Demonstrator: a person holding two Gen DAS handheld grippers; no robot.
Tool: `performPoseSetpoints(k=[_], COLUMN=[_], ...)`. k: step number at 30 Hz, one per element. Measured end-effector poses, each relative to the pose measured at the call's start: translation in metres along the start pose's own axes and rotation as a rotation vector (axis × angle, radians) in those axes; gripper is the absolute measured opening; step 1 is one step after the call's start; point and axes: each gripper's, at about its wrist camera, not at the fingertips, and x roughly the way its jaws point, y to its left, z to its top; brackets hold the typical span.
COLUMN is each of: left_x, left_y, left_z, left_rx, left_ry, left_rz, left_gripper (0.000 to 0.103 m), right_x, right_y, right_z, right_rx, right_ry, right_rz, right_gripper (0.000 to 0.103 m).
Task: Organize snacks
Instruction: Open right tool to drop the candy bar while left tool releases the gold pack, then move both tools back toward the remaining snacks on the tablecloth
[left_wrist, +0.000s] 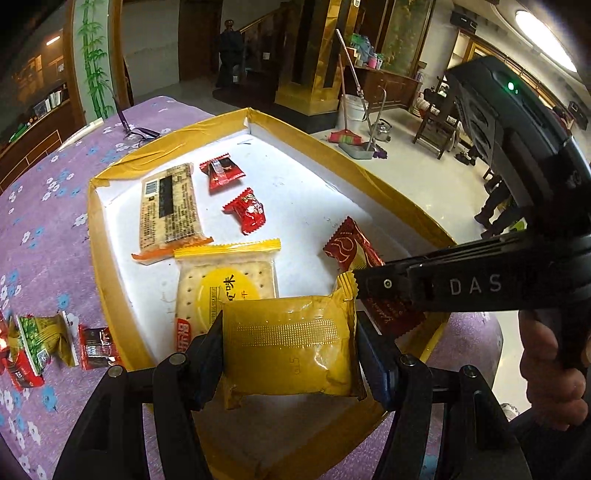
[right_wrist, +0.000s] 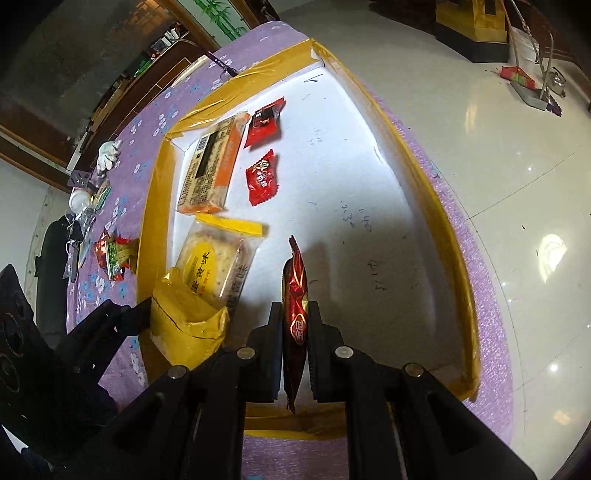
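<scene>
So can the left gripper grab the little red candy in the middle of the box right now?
Probably not yet. The left gripper is shut on a yellow snack pack, so its jaws are full. The way to the red candy looks open over the cracker packet.

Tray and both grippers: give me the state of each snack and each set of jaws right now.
left gripper: jaws shut on yellow pastry packet, above tray
right gripper: jaws shut on dark red packet
cracker packet: flat in tray
long biscuit bar: flat in tray
two red candies: lying in tray
</scene>
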Motion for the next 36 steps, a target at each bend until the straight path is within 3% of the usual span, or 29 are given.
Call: performPoseSetpoints(k=[9,14,28,36], left_x=[0.003,0.0,-0.034,-0.06], left_y=[-0.002,-0.002,0.005,0.027], left_z=[0.0,0.001,0.001,-0.008], left_rx=[0.008,0.005,-0.011,-0.074], left_ry=[0.008,0.004,-0.103,-0.164], left_rz=[0.0,-0.008,-0.033,-0.025], left_gripper=[0.071,0.072,0.077,0.079], right_x=[-0.003,-0.012,-0.03,-0.035], right_y=[-0.001,-0.001,0.003,0.02], right_z=[0.002,0.003,-0.007,-0.015], right_rx=[-0.001,0.007,0.035,0.022], right_ry=[-0.013,-0.05,-0.123,-0.144], right_rz=[-0.016,-0.026,-0.05,-0.055], right_gripper=[0.012,0.029,0.029,0.029])
